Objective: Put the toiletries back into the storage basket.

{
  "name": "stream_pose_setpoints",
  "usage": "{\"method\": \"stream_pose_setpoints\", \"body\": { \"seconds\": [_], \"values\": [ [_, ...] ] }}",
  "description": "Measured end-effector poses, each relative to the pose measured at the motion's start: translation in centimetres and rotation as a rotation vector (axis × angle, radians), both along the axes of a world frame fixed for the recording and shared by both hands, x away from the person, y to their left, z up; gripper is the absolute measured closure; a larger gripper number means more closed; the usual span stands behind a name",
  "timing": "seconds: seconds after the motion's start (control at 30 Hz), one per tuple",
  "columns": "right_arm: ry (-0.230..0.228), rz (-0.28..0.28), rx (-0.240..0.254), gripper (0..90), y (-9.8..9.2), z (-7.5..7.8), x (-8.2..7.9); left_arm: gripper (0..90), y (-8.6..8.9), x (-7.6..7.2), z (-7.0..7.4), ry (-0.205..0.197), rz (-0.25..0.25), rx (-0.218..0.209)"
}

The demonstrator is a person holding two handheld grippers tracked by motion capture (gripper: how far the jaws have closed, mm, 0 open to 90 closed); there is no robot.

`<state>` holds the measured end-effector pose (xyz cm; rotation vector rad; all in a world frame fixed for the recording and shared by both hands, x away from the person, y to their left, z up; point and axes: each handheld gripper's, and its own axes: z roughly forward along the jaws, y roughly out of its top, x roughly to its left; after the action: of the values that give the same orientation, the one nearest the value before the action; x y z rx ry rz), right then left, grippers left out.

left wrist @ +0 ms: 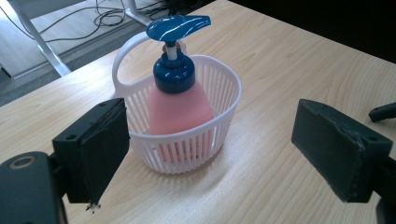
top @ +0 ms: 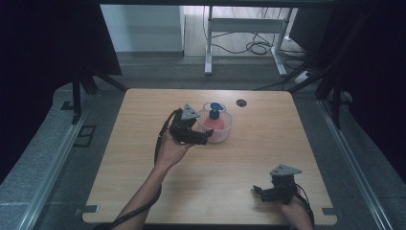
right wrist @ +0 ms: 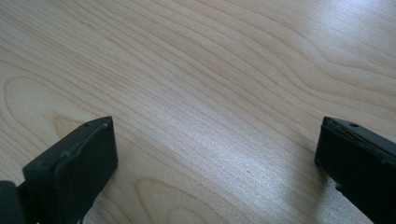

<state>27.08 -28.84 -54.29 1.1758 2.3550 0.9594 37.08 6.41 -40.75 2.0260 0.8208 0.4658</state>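
My left gripper (top: 207,139) sits just beside the white slatted basket (top: 225,130), jaws spread wide and holding nothing. In the left gripper view the basket (left wrist: 187,149) stands between the two pads but clear of both. Inside it stands a pink soap bottle (left wrist: 180,109), upright, with a blue pump head (left wrist: 177,26) (the nozzle points off to one side). The basket's loop handle (left wrist: 122,53) rises behind the bottle. All this sits toward the far edge of the tabletop (top: 143,158), roughly midway across. My right gripper (top: 258,190) rests low near the near right corner, well apart from the basket, jaws also spread, with bare wood (right wrist: 210,93) between them.
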Motion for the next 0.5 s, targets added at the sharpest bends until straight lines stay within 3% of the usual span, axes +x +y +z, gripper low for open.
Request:
{"method": "stream_pose_setpoints", "body": {
  "seconds": [0.5],
  "values": [
    [0.0, -0.001, -0.001, 0.0, 0.0, 0.0, 0.0, 11.3, 1.7, -1.3, -0.4, 0.004, 0.0, -0.014]
  ]
}}
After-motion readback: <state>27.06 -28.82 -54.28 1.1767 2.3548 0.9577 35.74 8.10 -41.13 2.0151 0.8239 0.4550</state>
